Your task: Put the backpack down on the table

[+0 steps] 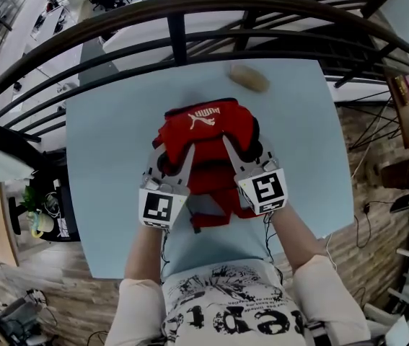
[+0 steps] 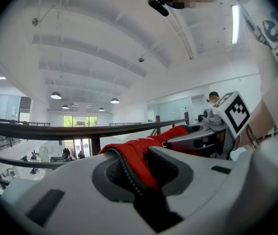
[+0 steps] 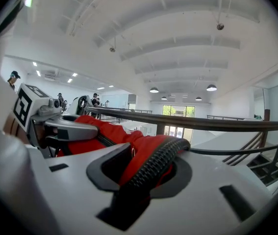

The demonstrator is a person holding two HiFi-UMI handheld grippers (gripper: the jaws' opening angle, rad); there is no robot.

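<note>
Backpack (image 1: 208, 139): soft, saggy, likely light; sides clamped in left gripper (image 1: 169, 163) and right gripper (image 1: 247, 156), midway between table (image 1: 117, 157) edges.

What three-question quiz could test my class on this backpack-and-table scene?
1. True or false: the left gripper and the right gripper each clamp the red fabric backpack.
2. The flat table top is: A light blue, B black, C brown wood.
3. What lies on the table beyond the backpack?
Key: 1 true; 2 A; 3 a small tan oval object.
</note>
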